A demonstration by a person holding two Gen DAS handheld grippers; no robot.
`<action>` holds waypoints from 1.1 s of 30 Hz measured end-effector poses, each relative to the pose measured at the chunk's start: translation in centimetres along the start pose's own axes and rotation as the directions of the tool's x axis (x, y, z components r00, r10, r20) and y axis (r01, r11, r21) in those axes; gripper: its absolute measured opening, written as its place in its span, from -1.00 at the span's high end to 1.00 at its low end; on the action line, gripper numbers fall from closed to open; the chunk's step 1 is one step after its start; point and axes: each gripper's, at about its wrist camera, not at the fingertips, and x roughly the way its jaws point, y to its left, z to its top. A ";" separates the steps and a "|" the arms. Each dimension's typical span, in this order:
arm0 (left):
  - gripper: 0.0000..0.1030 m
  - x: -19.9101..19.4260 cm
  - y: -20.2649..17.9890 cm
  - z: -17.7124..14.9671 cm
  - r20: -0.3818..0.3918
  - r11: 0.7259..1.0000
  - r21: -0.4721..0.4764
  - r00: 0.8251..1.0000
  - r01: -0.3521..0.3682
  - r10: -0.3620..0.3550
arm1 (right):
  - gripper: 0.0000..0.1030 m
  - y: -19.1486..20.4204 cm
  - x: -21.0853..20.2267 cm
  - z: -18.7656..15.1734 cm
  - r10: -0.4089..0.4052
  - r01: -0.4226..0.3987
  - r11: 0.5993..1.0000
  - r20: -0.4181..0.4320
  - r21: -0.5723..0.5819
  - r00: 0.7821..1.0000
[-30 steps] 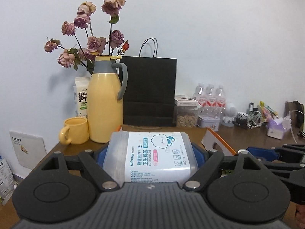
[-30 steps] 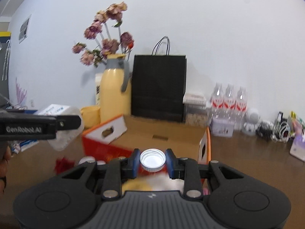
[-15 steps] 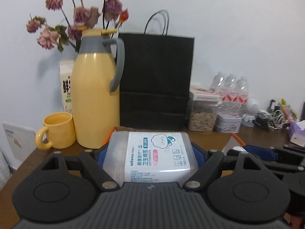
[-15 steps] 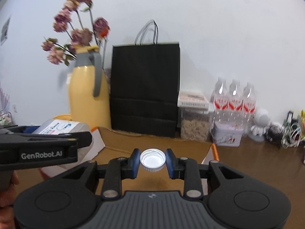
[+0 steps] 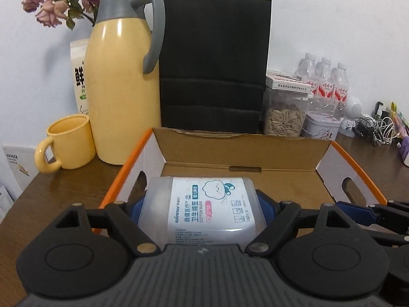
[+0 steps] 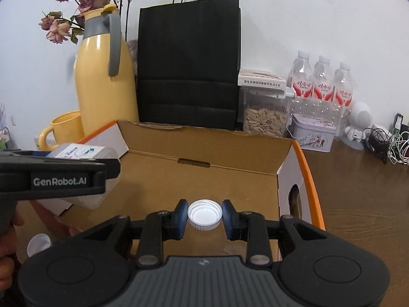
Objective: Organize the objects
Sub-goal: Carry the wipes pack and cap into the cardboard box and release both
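My left gripper (image 5: 202,211) is shut on a clear plastic tub of cotton buds (image 5: 204,209) with a white and blue label, held over the near left part of an open cardboard box (image 5: 242,153) with orange edges. My right gripper (image 6: 204,216) is shut on a white bottle cap (image 6: 204,214), held over the same box (image 6: 204,151). In the right wrist view the left gripper (image 6: 58,176) and its tub (image 6: 84,153) show at the left. In the left wrist view the right gripper's blue fingertip (image 5: 355,211) shows at the right edge.
Behind the box stand a yellow thermos jug (image 5: 120,89), a yellow mug (image 5: 69,143), a black paper bag (image 5: 214,64), a jar of seeds (image 5: 283,112), a tin (image 6: 311,135) and three water bottles (image 6: 322,84). Cables (image 6: 393,143) lie at the far right. A second white cap (image 6: 38,243) lies lower left.
Both grippers have moved forward and down toward the box, each keeping its grip. The jug, bag and box now look closer and larger.
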 end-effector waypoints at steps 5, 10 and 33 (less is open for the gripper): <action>-1.00 -0.7 -0.1 0.2 0.049 1.000 -0.012 0.998 -0.025 0.026 | -0.54 -0.4 -0.6 -0.1 0.000 0.000 1.000 0.016 0.020 1.000; -1.00 -1.2 -0.3 0.3 0.064 0.999 -0.007 0.997 -0.036 0.037 | -0.94 -0.7 -1.1 0.1 0.019 -0.020 0.999 0.039 0.032 0.999; -1.00 -11.0 0.1 0.1 0.196 1.000 0.004 0.980 0.021 -0.022 | -1.00 -0.9 -10.2 -0.2 0.021 -0.020 1.000 0.202 -0.005 0.979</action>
